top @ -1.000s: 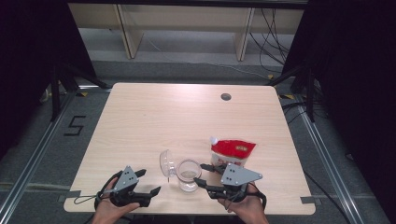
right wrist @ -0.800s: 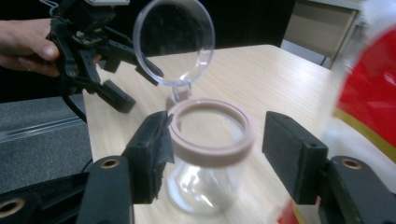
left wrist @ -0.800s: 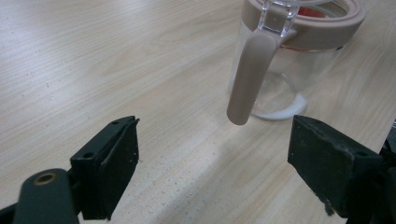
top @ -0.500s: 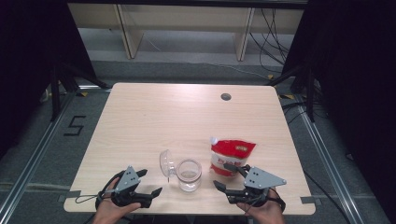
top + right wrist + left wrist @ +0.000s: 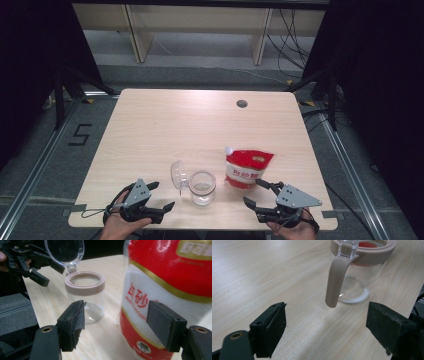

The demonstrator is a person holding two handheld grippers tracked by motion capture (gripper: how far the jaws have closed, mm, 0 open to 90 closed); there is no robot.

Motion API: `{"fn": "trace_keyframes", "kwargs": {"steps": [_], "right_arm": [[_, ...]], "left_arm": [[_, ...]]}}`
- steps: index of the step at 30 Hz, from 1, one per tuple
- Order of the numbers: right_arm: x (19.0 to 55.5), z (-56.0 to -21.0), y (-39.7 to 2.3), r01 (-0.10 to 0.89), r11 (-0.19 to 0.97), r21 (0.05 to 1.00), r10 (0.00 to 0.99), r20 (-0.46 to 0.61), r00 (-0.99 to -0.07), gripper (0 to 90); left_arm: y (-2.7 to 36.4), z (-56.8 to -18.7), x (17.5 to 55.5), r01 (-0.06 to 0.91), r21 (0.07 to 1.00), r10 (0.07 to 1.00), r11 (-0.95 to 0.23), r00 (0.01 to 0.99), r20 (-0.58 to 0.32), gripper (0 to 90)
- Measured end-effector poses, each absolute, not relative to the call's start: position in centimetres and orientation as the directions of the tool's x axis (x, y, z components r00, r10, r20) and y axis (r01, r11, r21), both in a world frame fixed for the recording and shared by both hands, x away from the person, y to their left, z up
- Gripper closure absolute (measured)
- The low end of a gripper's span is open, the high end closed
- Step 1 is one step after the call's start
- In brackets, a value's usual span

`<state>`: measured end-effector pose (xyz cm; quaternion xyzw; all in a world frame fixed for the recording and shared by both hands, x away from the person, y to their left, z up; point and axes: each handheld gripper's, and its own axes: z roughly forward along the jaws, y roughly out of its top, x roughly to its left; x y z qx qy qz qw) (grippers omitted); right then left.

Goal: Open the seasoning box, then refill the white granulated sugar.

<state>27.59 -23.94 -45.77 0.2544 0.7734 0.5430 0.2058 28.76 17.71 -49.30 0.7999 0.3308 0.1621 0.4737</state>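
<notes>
Right tool (image 5: 259, 194) gaping, pouch (image 5: 247, 168) ahead, jar (image 5: 202, 186) beside

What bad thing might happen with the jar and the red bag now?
1. The red bag stands upright on its own, right beside the right gripper, whose open jaws have just been widening; a bump might topple it.
2. The glass jar is open, its lid flipped up, with a little white powder at the bottom. A knock could spill it.
3. The left gripper sits open close to the jar's hanging clasp and might snag it.
</notes>
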Motion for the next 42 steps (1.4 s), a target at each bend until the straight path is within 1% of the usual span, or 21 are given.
{"fn": "trace_keyframes", "kwargs": {"steps": [2,3,7,9,11,12,13,16,18,19,25,29,30,32,33,34,37,38,40,41,42], "right_arm": [[27.4,-45.9,-24.3,0.179,0.281,0.943,0.626,-0.038,-0.779,31.3],[27.2,-46.0,-24.7,0.198,0.282,0.939,0.641,-0.031,-0.767,31.3],[27.2,-46.5,-25.8,0.204,0.283,0.937,0.664,-0.038,-0.746,30.7],[27.2,-46.7,-26.1,0.208,0.280,0.937,0.670,-0.036,-0.741,30.2],[27.2,-46.8,-26.4,0.236,0.271,0.933,0.688,-0.016,-0.725,30.2],[27.6,-46.9,-26.6,0.201,0.286,0.937,0.679,-0.050,-0.733,30.2],[27.4,-46.9,-26.6,0.234,0.278,0.932,0.690,-0.024,-0.724,30.2],[27.8,-47.2,-27.0,0.219,0.294,0.930,0.694,-0.051,-0.718,29.4],[27.9,-47.3,-27.2,0.242,0.283,0.928,0.700,-0.028,-0.713,29.0],[28.1,-47.4,-27.4,0.234,0.291,0.928,0.700,-0.039,-0.713,28.2],[28.4,-47.8,-28.1,0.260,0.264,0.929,0.733,-0.018,-0.680,27.3],[28.9,-47.9,-28.3,0.256,0.287,0.923,0.713,-0.027,-0.700,26.6],[29.0,-47.9,-28.4,0.251,0.291,0.923,0.722,-0.040,-0.691,25.9],[29.2,-47.9,-28.2,0.280,0.275,0.920,0.727,-0.008,-0.687,25.3],[29.5,-48.0,-28.3,0.254,0.286,0.924,0.731,-0.039,-0.681,24.9],[29.5,-48.0,-28.2,0.272,0.270,0.924,0.735,-0.015,-0.678,24.6],[29.9,-48.1,-28.1,0.267,0.279,0.922,0.736,-0.026,-0.677,23.8],[30.3,-48.1,-28.3,0.220,0.304,0.927,0.731,-0.079,-0.678,22.8],[30.6,-48.2,-28.2,0.238,0.296,0.925,0.720,-0.053,-0.692,21.7],[31.0,-48.3,-28.0,0.211,0.297,0.931,0.718,-0.072,-0.692,20.9],[31.1,-48.3,-27.8,0.214,0.296,0.931,0.718,-0.069,-0.693,20.6]], "left_arm": [[17.8,-49.2,28.9,0.355,0.868,0.676,-0.347,0.736,-0.031,16.2],[17.9,-49.2,28.9,0.355,0.868,0.676,-0.348,0.737,-0.030,16.2],[17.9,-49.2,28.9,0.353,0.867,0.673,-0.351,0.739,-0.029,16.2],[17.7,-49.4,28.7,0.374,0.873,0.687,-0.314,0.724,-0.063,16.2],[17.8,-49.2,28.5,0.378,0.865,0.686,-0.332,0.725,-0.054,16.2],[17.9,-49.2,28.5,0.370,0.865,0.682,-0.340,0.730,-0.044,16.2],[17.9,-49.1,28.6,0.358,0.865,0.676,-0.351,0.737,-0.030,16.2],[18.0,-49.1,28.6,0.357,0.865,0.674,-0.352,0.738,-0.030,16.2],[18.0,-49.1,28.6,0.357,0.867,0.676,-0.348,0.737,-0.032,16.2],[17.9,-49.2,28.5,0.379,0.865,0.688,-0.328,0.724,-0.057,16.2],[17.9,-49.1,28.5,0.376,0.869,0.689,-0.323,0.722,-0.056,16.2],[17.8,-49.2,28.4,0.379,0.870,0.688,-0.316,0.723,-0.065,16.2],[17.9,-49.2,28.4,0.372,0.864,0.682,-0.339,0.730,-0.047,16.2],[18.1,-49.1,28.5,0.350,0.862,0.671,-0.366,0.741,-0.016,16.2],[18.1,-49.1,28.4,0.351,0.866,0.674,-0.357,0.738,-0.021,16.2],[18.1,-49.1,28.4,0.353,0.866,0.676,-0.355,0.737,-0.023,16.1],[18.1,-49.2,28.5,0.352,0.869,0.676,-0.346,0.736,-0.029,16.1],[17.9,-49.3,28.4,0.374,0.867,0.685,-0.328,0.726,-0.054,16.1],[17.8,-49.3,28.4,0.362,0.873,0.682,-0.327,0.730,-0.047,16.1],[18.0,-49.2,28.4,0.348,0.870,0.672,-0.349,0.740,-0.026,16.1],[17.9,-49.2,28.4,0.350,0.870,0.677,-0.346,0.735,-0.027,16.1]]}}
